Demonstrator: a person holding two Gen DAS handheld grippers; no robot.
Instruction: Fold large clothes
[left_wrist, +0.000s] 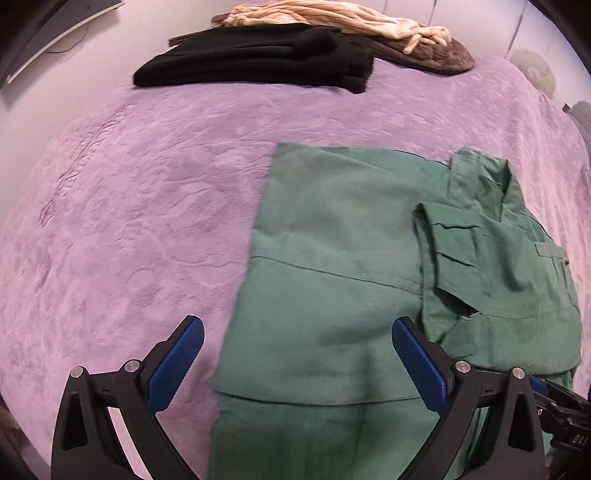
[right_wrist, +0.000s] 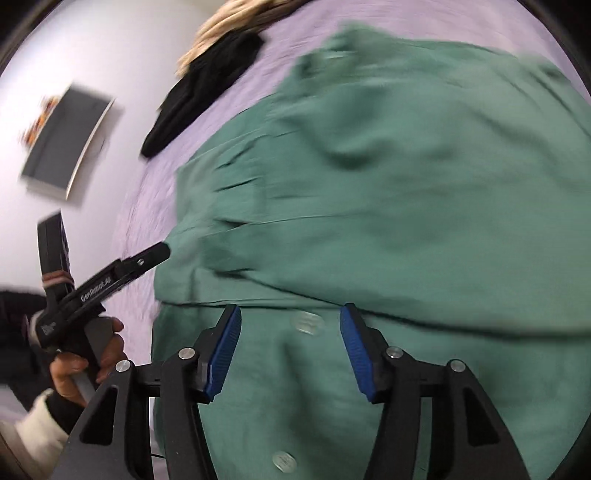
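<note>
A large green garment (left_wrist: 332, 258) lies flat on the purple bedspread (left_wrist: 129, 203), with a sleeve and pocketed part (left_wrist: 498, 258) folded over its right side. My left gripper (left_wrist: 295, 328) hangs open above the garment's left edge, one pad over the bedspread and the other over the cloth. In the right wrist view the green garment (right_wrist: 369, 184) fills most of the blurred frame, with two buttons (right_wrist: 308, 321) showing. My right gripper (right_wrist: 290, 314) stands open just above the buttoned part, with nothing pinched. A hand (right_wrist: 85, 365) holds the left gripper (right_wrist: 122, 273) at the garment's left edge.
A folded black garment (left_wrist: 258, 59) lies at the far side of the bed, with a beige striped one (left_wrist: 332, 18) and a brown one (left_wrist: 424, 55) behind it. A dark flat panel (right_wrist: 66, 147) rests against the wall. Bare bedspread stretches left of the green garment.
</note>
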